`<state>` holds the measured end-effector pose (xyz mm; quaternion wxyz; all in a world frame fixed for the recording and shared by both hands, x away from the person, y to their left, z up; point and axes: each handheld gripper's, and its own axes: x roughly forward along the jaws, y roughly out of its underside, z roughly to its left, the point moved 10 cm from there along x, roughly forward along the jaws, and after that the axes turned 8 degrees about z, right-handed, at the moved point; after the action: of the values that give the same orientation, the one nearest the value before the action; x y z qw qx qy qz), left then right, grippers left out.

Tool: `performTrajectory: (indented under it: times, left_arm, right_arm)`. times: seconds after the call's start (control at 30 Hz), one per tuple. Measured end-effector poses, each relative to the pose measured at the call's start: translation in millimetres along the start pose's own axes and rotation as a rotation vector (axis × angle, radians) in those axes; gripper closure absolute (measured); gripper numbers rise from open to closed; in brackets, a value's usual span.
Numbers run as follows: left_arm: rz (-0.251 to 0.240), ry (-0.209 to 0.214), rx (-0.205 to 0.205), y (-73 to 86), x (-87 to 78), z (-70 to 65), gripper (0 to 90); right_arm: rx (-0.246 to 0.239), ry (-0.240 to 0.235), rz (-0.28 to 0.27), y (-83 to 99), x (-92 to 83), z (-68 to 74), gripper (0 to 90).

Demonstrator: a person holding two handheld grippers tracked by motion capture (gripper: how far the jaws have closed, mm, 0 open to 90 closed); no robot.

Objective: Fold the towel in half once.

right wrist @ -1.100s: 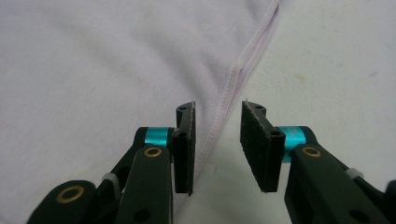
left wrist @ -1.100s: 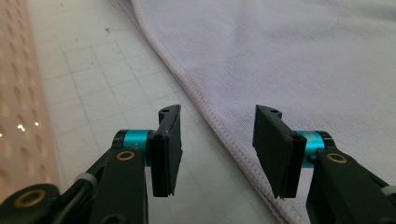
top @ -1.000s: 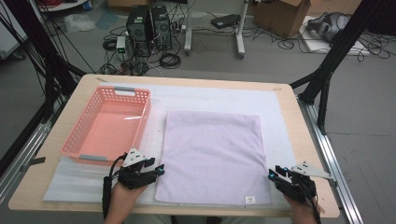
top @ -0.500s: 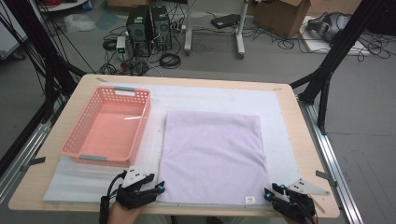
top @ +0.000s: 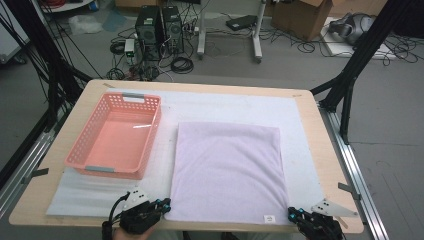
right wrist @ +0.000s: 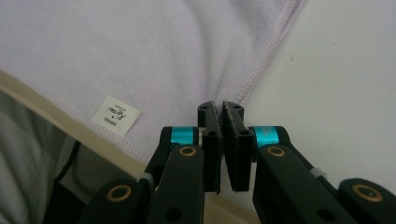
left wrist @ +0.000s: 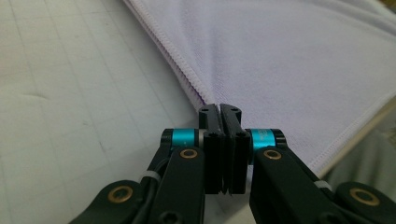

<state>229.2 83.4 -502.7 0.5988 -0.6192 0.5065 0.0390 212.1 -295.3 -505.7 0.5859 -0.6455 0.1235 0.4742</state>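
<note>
Both hands have slid back toward the near edge of the bench [top: 305,102] since a second ago, when they sat higher beside the towel's sides. Now the left claw [top: 165,204] is right at the near left corner of the lilac towel [top: 227,170], and the right claw [top: 291,215] is at the near right corner. Both sets of jaws have just been closing, and each has cloth between them.

In the left gripper view the left claw [left wrist: 222,112] is pinched together on the towel [left wrist: 299,60], the stitched hem running straight down into the pads. In the right gripper view the right claw [right wrist: 221,109] is clamped on the towel's [right wrist: 140,51] corner too, with the fabric puckering just above the tips and the small white label [right wrist: 115,113] lying off to one side, near the hem.

The towel itself has not shifted: it lies flat, spread out in the middle of the white mat [top: 225,107], near edge along the front of the bench.

As for containers, the pink basket [top: 150,127] sits where it was, on the left of the mat, just beside the towel's left edge and apart from it. Nothing is in it; its bare floor shows.
</note>
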Motion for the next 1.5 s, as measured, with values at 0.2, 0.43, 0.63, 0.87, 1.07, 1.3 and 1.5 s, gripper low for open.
performTrajectory:
  times: [0.2, 0.43, 0.63, 0.87, 1.07, 1.3, 1.5]
  left_arm:
    - [0.031, 0.029, 0.047, 19.8, -12.7, -18.7, 87.7]
    - [0.024, 0.063, 0.084, 30.7, -22.3, -31.6, 82.9]
    - [-0.100, 0.047, 0.089, -0.9, -18.9, -21.8, 53.6]
    - [-0.146, 0.025, 0.091, -36.1, -7.6, -5.3, 47.7]
    - [-0.131, 0.020, 0.097, -56.3, 10.0, 5.4, 43.5]
    - [-0.118, 0.001, 0.073, -104.5, 36.4, 31.1, 42.9]
    - [-0.118, -0.023, 0.062, -145.6, 56.5, 52.5, 42.9]
  right_arm:
    - [-0.009, -0.017, 0.024, 19.2, -18.7, 12.0, 86.1]
    - [-0.031, -0.035, 0.036, 38.3, -41.1, 25.9, 82.8]
    - [0.026, -0.017, -0.104, 10.2, -39.4, 7.3, 60.9]
    - [0.074, 0.054, -0.138, -19.1, -16.5, -30.3, 62.6]
    - [0.127, 0.071, -0.156, -37.8, -4.3, -57.0, 63.2]
    - [0.133, 0.068, -0.152, -63.3, 11.8, -73.9, 61.1]
    - [0.112, 0.066, -0.163, -101.2, 26.2, -90.7, 60.4]
